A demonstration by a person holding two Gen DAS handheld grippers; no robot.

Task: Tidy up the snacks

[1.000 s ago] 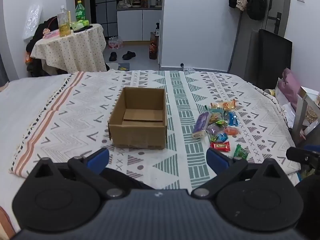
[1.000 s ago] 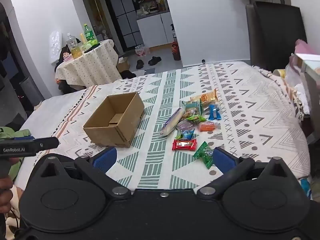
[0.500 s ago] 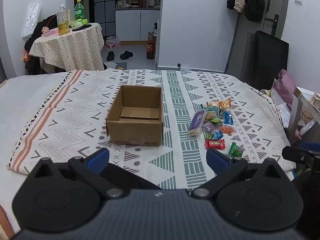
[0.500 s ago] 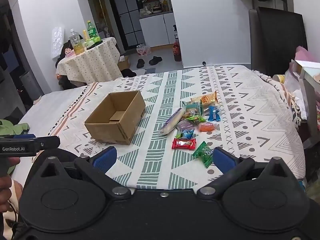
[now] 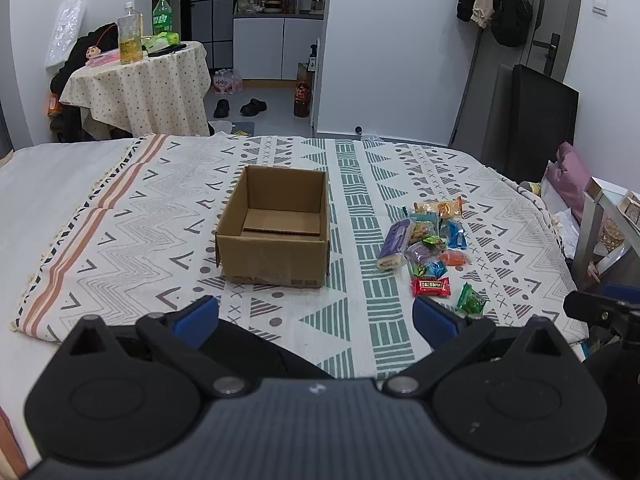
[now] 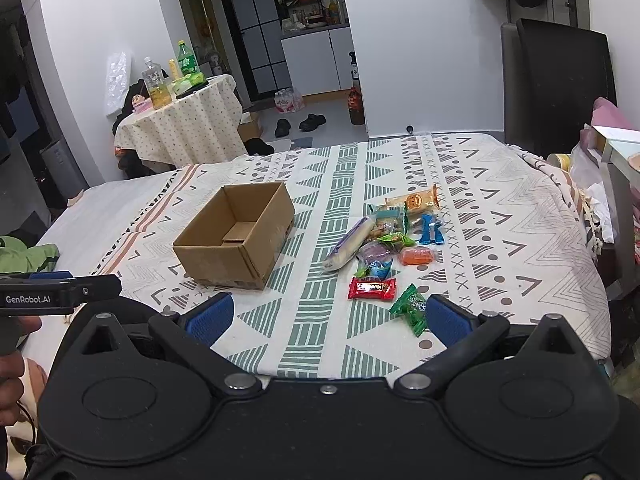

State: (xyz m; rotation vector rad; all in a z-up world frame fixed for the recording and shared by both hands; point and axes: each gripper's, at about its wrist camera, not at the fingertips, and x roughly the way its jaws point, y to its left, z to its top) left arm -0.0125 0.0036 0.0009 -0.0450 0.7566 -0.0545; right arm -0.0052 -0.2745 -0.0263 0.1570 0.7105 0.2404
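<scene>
An open, empty cardboard box stands on a patterned blanket. To its right lies a pile of wrapped snacks, among them a red bar, a green candy, an orange pack and a long purple roll. My left gripper is open and empty, held back at the near edge in front of the box. My right gripper is open and empty, just short of the red bar and green candy.
The blanket covers a bed. A round table with bottles stands at the back left. A dark panel and a side table stand at the right. Shoes lie on the floor beyond.
Both grippers have drawn back and risen a little, so the box and snacks sit slightly farther away. Nothing on the bed moved; both jaws stay open.
</scene>
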